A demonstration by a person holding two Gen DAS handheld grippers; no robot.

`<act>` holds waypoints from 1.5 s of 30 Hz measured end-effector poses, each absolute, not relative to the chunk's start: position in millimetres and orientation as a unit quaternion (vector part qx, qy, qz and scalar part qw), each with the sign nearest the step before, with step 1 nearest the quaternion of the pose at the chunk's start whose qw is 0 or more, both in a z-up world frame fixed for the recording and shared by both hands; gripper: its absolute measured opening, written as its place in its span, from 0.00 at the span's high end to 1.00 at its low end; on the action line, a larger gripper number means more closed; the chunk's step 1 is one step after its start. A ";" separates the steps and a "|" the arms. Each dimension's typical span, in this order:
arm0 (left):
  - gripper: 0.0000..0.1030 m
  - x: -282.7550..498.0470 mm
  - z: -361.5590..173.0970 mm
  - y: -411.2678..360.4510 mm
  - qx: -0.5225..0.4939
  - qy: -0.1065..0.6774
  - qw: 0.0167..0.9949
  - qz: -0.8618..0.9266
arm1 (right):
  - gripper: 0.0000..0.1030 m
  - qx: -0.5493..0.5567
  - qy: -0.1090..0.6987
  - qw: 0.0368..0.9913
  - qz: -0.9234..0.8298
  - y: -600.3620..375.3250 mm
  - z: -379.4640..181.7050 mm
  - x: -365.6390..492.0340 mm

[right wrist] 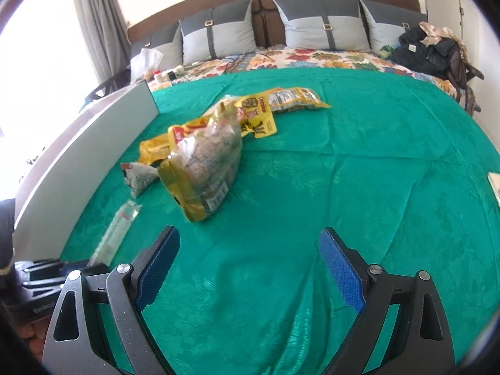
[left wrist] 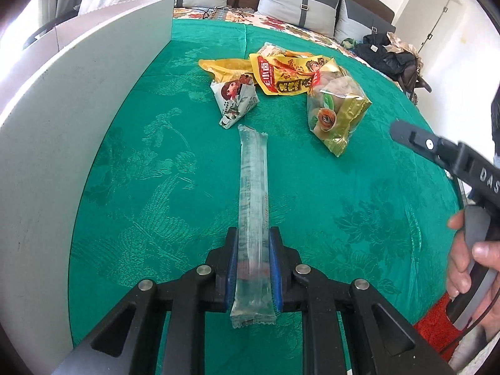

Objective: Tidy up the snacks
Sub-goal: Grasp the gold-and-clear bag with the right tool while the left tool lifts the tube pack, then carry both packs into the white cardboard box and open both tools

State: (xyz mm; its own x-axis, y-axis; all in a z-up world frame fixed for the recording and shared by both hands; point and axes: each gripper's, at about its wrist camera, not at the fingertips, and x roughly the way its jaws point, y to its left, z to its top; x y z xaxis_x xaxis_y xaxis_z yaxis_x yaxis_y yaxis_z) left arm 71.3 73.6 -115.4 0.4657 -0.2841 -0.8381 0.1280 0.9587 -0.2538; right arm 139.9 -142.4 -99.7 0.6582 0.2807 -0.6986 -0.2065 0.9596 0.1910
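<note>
Left gripper (left wrist: pixel 253 250) pinches the clear stick packet (left wrist: pixel 253 193) near its bottom end, above the green bedspread (left wrist: pixel 140 172). Right gripper (right wrist: pixel 250 268) gapes empty, "DAS" on its body.

Green floral-embossed bedspread (left wrist: pixel 359 218); yellow/red snack packs (left wrist: pixel 281 75); clear stick pack (left wrist: pixel 253 206); grey pillows (right wrist: pixel 218 31); blue gripper pads (right wrist: pixel 343 278).

A green bedspread (right wrist: pixel 343 172) covers the bed; grey pillows (right wrist: pixel 322 25) line the headboard, dark clothes (right wrist: pixel 428 51) heaped beside them.
</note>
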 end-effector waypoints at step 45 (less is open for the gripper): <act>0.05 39.3 18.4 208.5 -0.200 0.377 0.904 0.008 | 0.27 -0.038 0.403 0.899 0.169 -57.3 -70.3 144.6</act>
State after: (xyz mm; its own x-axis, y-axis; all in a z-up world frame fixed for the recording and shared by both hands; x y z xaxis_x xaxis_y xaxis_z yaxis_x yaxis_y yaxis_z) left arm 39.3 208.5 18.4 0.7154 -0.1370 -0.6851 -0.1652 0.9196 -0.3564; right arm 144.6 -57.3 -70.3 0.6188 0.2730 -0.7366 -0.3344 0.9400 0.0675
